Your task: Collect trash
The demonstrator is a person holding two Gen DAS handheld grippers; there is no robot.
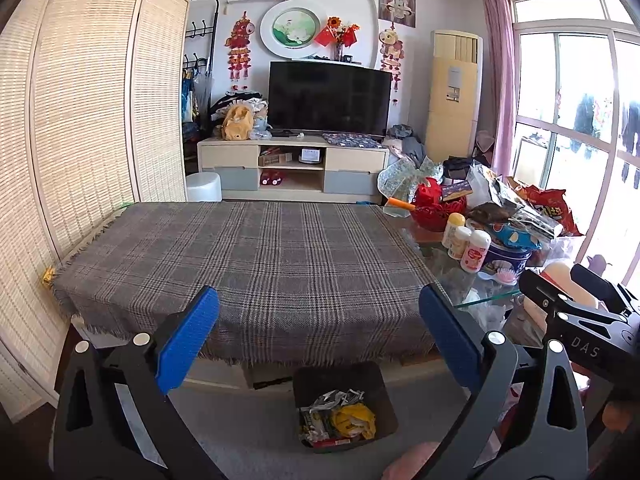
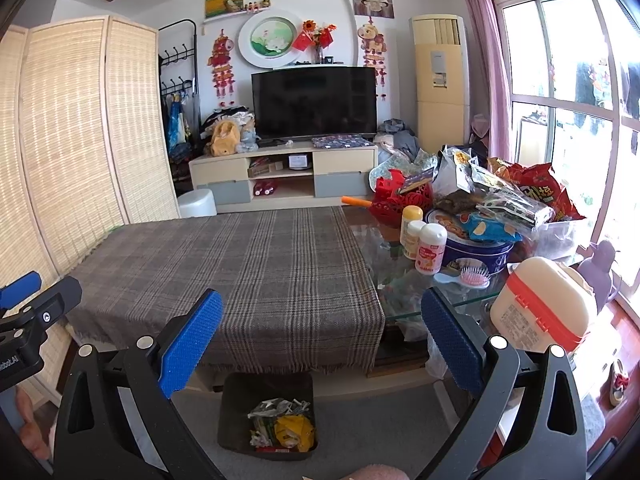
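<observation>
We held the left gripper (image 1: 319, 334) and right gripper (image 2: 322, 336) spread wide, grasping nothing, above the worktop's (image 1: 256, 256) near edge; below stood the bin (image 1: 345, 406) holding wrappers (image 1: 340, 416).

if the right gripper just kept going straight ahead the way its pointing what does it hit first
Probably the plaid cloth on the table, near its right edge. The right gripper is open and holds nothing; depth is hard to judge.

Bin (image 1: 345, 406) on floor before cloth-covered table (image 1: 256, 264); trash (image 1: 340, 420) in bin; bottles (image 1: 466, 242) right of cloth.
</observation>
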